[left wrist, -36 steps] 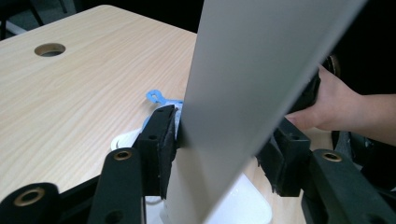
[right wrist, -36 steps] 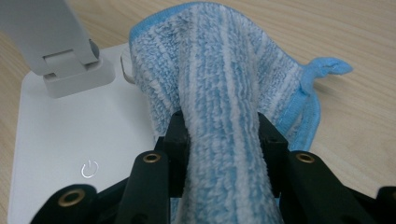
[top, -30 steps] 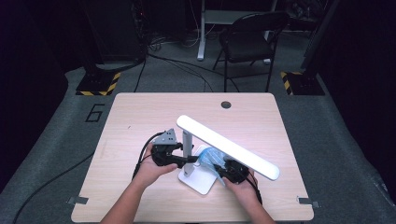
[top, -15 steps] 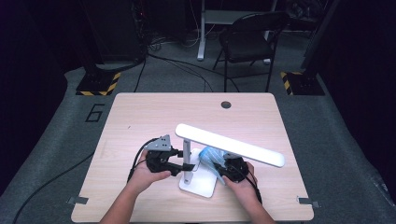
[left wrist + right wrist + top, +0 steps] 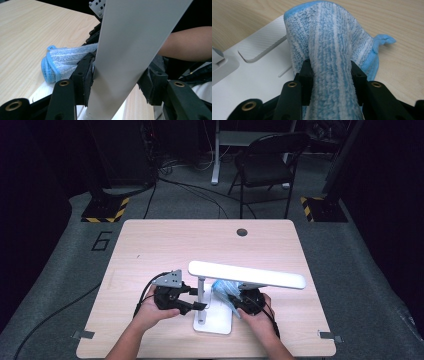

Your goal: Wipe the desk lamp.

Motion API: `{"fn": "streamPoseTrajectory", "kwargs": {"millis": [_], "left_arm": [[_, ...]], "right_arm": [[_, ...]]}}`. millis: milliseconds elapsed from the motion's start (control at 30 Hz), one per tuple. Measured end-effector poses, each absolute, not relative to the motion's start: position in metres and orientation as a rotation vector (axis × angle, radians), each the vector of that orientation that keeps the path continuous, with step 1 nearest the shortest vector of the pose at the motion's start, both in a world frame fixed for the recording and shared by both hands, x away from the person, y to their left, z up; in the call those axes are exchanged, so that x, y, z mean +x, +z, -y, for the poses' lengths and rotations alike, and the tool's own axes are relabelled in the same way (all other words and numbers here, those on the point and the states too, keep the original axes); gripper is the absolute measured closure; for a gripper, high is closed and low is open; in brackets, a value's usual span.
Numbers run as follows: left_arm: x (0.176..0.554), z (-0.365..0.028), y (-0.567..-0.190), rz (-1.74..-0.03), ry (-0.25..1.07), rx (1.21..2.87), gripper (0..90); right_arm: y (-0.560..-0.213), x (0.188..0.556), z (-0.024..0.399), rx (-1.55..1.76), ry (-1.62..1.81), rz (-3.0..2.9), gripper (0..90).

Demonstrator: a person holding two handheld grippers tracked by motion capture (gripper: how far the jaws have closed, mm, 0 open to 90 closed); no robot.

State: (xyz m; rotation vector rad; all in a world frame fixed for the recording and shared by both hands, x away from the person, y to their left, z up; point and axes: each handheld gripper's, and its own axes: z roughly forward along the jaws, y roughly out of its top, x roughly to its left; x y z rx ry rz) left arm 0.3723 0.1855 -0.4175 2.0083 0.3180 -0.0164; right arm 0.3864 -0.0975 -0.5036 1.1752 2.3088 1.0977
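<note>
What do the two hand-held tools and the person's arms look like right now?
Both tools are black. The left tool carries a grey three-cornered plate with small holes on top, and a black cable loops from it. The right tool is black too, with a black cable trailing from it. Each jaw arm shows brass-coloured rivets and dark pads. The forearms are bare, with no sleeves showing.

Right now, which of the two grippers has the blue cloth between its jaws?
The right gripper: its jaws pinch the folded blue striped cloth over the lamp's white base. The left gripper instead straddles the lamp's upright post.
</note>
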Motion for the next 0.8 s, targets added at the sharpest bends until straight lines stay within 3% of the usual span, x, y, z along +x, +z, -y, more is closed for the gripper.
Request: {"fn": "streamPoseTrajectory", "kwargs": {"millis": [533, 800], "left_arm": [[0.372, -0.171, -0.414, -0.383, 0.2, 2.02, 53.5], [0.374, -0.181, -0.412, -0.535, 0.328, 2.0, 58.0]], "right_arm": [[-0.499, 0.386, 0.106, 1.167, 1.093, -2.257, 63.3], [-0.5, 0.388, 0.111, 1.195, 1.078, -2.243, 63.2]]}}
